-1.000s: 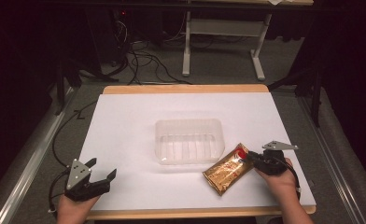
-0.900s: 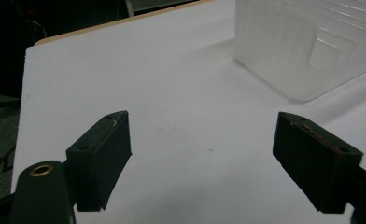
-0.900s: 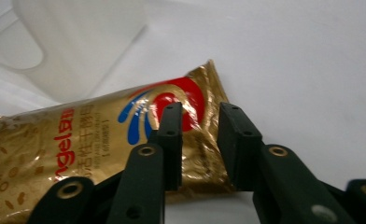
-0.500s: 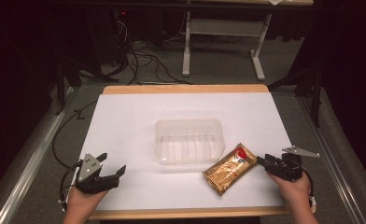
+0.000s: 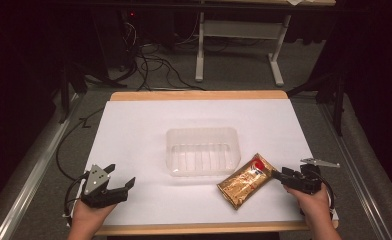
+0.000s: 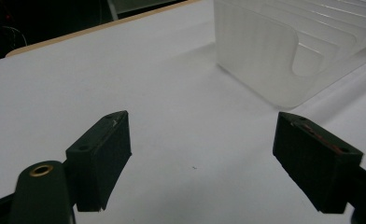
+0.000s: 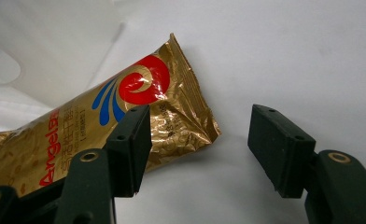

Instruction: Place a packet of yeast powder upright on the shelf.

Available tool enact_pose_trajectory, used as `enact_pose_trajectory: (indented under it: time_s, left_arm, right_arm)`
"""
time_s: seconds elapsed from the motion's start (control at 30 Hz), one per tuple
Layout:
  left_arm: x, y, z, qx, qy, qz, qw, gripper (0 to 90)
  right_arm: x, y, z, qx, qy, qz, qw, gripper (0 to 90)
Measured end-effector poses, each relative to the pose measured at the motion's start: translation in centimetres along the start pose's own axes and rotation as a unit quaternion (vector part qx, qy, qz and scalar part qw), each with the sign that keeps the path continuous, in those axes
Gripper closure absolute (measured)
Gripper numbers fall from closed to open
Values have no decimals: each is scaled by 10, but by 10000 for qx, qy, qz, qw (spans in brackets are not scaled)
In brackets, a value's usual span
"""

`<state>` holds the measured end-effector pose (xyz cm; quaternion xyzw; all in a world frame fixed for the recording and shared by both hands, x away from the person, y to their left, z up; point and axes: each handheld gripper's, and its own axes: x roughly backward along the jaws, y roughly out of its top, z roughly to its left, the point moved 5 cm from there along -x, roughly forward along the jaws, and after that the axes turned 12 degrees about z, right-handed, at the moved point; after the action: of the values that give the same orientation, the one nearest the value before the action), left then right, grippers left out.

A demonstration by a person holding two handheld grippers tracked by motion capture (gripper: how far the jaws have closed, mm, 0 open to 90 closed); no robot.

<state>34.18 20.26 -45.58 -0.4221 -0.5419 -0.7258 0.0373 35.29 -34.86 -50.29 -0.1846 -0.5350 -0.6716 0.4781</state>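
Gold foil snack pkt [image 5: 245,182] flat, diagonal, beside clear tub [image 5: 202,150].

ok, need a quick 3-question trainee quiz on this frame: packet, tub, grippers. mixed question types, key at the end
1. True or false: the gold packet lies inside the clear tub.
2. The right gripper is: A) shut on the packet, B) open beside the packet's end, C) over the tub.
3. What lies between the left gripper jaws?

Key
1. False: it lies on the table, beside the tub.
2. B; its jaws have just been opening.
3. Nothing, just bare table.
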Motion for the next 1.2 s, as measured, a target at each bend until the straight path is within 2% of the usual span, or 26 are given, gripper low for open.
enact_pose_trajectory:
  time_s: [0.17,0.23,0.53,0.67,0.77,0.87,1.0,1.07,1.2]
  left_arm:
    - [0,0,0,13,-6,-9,10000,199]
    - [0,0,0,13,-3,-9,10000,199]
    - [3,-2,2,32,20,-10,10000,199]
    - [3,-3,1,18,29,19,10000,199]
    - [5,-5,2,25,51,24,10000,199]
    - [7,-8,4,53,91,35,9999,199]
    - [12,-12,7,141,152,13,9998,199]
    - [13,-14,7,160,169,28,9997,199]
    - [14,-16,7,169,189,52,9997,199]
  right_arm:
    - [-1,0,-2,-103,204,-36,9997,394]
    - [-2,0,-3,-177,367,-20,9992,393]
    - [-7,0,-2,-297,569,32,9979,393]
    - [-8,1,-3,-380,723,33,9967,424]
    - [-11,3,-5,-533,861,26,9949,452]
    - [-12,5,-5,-572,947,13,9939,465]
    - [-19,10,-4,-726,1240,41,9896,499]
    - [-20,10,-3,-727,1265,54,9893,502]
    - [-23,12,-4,-911,1445,46,9853,520]
